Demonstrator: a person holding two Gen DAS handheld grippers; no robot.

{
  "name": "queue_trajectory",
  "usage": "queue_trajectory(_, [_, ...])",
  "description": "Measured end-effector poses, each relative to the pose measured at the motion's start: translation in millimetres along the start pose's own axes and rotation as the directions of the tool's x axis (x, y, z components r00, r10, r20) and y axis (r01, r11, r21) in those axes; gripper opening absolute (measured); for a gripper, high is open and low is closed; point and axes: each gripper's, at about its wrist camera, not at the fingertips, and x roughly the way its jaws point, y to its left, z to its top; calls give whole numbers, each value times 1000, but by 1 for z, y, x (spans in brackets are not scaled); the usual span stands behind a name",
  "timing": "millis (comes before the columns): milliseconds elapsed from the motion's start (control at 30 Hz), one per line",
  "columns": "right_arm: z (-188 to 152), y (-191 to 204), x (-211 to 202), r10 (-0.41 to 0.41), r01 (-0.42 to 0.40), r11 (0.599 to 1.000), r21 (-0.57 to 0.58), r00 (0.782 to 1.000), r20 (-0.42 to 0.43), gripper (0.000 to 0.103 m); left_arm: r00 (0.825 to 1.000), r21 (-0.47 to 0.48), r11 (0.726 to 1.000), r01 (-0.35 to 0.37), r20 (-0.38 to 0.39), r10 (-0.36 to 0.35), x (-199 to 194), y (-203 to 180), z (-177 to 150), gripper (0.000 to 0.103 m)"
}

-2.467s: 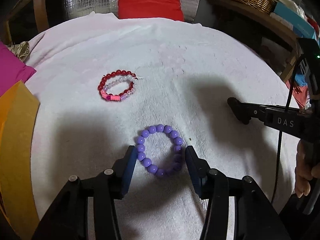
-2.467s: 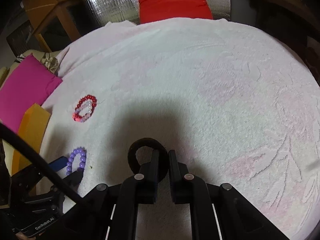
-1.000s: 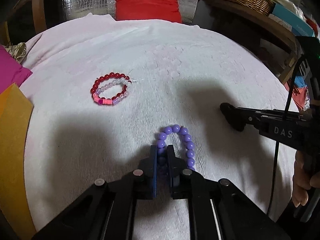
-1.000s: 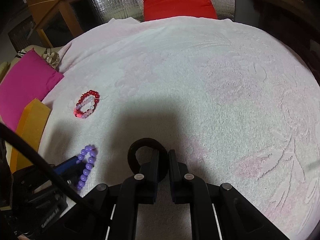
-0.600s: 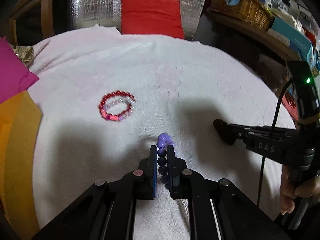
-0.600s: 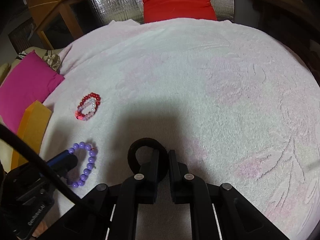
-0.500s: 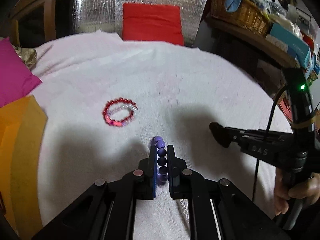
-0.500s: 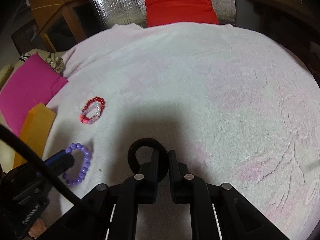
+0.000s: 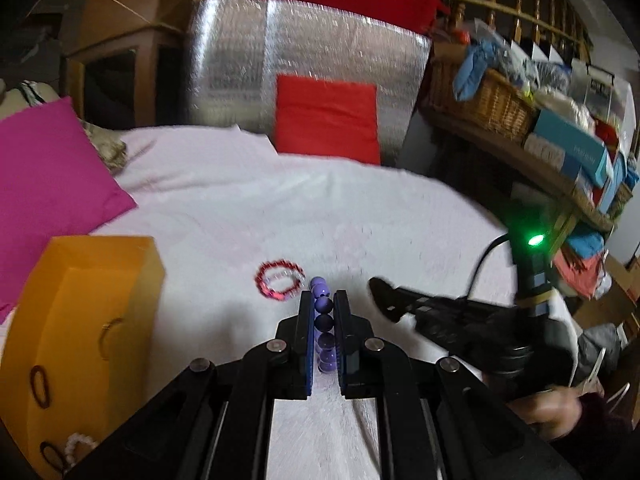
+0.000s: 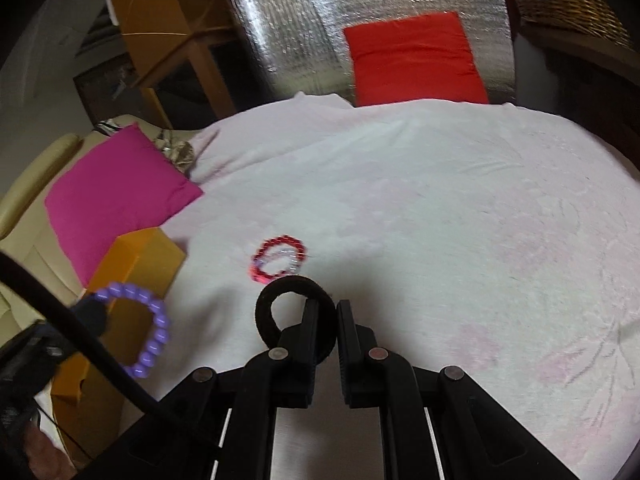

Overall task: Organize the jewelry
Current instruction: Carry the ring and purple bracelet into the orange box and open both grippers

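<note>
The left claw (image 9: 322,332) grips the purple bead bracelet (image 9: 323,326) just beside the orange box (image 9: 86,320); the right claw (image 10: 327,334) pinches a black hair tie (image 10: 280,300). Beads look light, hard, probably slippery: clamp across the strand.

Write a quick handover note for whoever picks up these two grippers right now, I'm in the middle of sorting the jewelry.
Left gripper: shut on the purple bead bracelet, held up off the bedspread, near the orange box.
Right gripper: shut on the black hair tie, also held above the bedspread.
On the white bedspread: the red and pink bead bracelets, lying together as one cluster.
Done: the orange box already holds a few rings and a pale bracelet.
Left: likely drop the purple bracelet and the hair tie in the box, then fetch the red and pink cluster.
</note>
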Motion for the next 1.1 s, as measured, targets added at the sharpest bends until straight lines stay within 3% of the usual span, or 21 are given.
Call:
queue_trajectory(200, [1, 37, 0, 44, -42, 998, -38, 998, 34, 10, 996, -91, 995, -52, 67, 58, -53, 23, -13, 9])
queue_trajectory(400, [-2, 91, -6, 159, -151, 982, -114, 985, 63, 10, 981, -175, 974, -144, 101, 163, -82, 66, -13, 9])
queue_trajectory(533, [-7, 123, -3, 207, -196, 966, -166, 977, 47, 10, 962, -227, 947, -229, 97, 256, -78, 103, -17, 9])
queue_trajectory(767, [-14, 146, 14, 226, -223, 960, -167, 974, 1, 10, 953, -344, 894, -287, -13, 301, -54, 172, -45, 9])
queue_trajectory(933, [-12, 168, 25, 235, -236, 955, -179, 972, -26, 10, 938, -312, 889, -335, -25, 345, -49, 177, -47, 9])
queue_trajectory(1100, [-3, 195, 29, 246, -249, 945, -213, 968, -41, 10, 935, -308, 885, -348, -46, 352, -45, 180, -49, 9])
